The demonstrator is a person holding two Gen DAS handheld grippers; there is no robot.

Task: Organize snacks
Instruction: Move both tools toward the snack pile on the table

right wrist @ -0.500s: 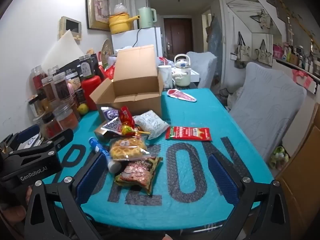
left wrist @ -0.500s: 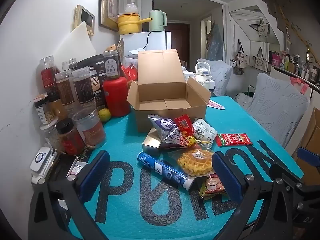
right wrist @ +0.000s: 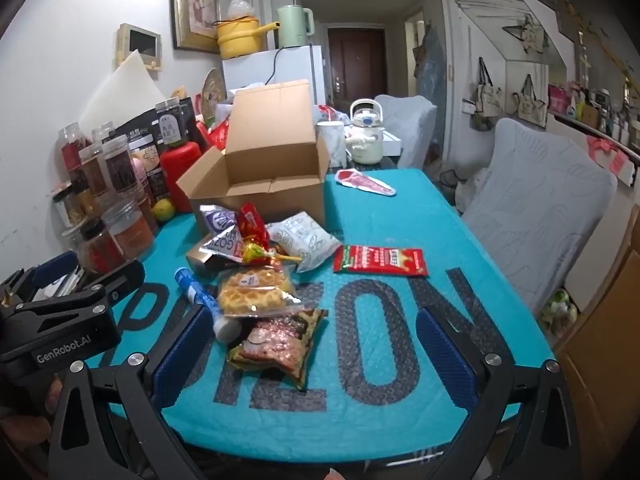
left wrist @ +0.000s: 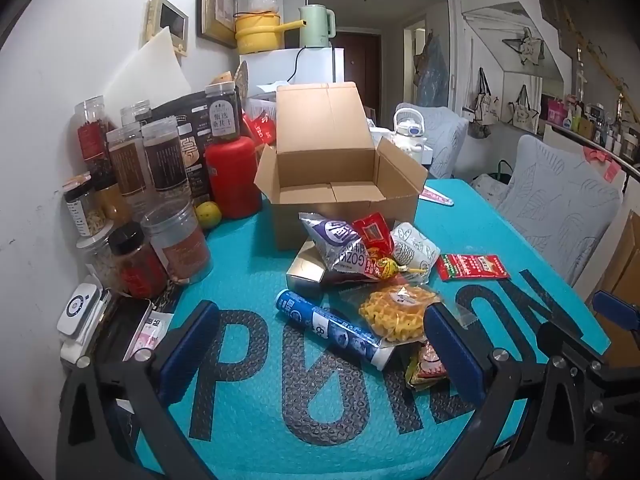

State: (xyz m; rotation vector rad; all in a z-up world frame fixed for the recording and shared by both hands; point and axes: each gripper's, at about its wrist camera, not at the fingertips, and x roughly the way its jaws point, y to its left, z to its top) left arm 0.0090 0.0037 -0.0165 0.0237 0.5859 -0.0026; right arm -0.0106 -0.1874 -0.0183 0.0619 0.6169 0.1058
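Snacks lie heaped in front of the open cardboard box [left wrist: 340, 184], which stands on the teal table cover [left wrist: 248, 264] with its flaps spread and its lid flap upright. Nearest the box's front wall sit a purple-and-silver chip bag [left wrist: 340, 248], a red packet [left wrist: 374, 232] leaning on it, and a white printed pouch [left wrist: 414, 250] just to their right. A small silver carton [left wrist: 306, 270] is tucked under the chip bag, and a lollipop [left wrist: 386, 268] lies across the pile's middle. Further from the box, a clear bag of yellow waffle-like biscuits [left wrist: 394, 312] touches a blue tube [left wrist: 332, 328] that lies slanted on its side. Beyond the biscuits, farthest from the box, rests a dark green-edged meat snack pack [right wrist: 280, 340]. A flat red sachet [right wrist: 380, 260] lies apart, to the right of the box's front corner. Left of the box stand a red canister [left wrist: 232, 176], a lime [left wrist: 208, 214] and a cluster of spice jars [left wrist: 160, 184].

The left gripper [left wrist: 320, 352] is spread wide, its blue pads flanking the tube and the biscuit bag without touching them, holding nothing. The right gripper [right wrist: 312, 360] is likewise spread wide and empty, with the meat snack pack lying between its fingers.
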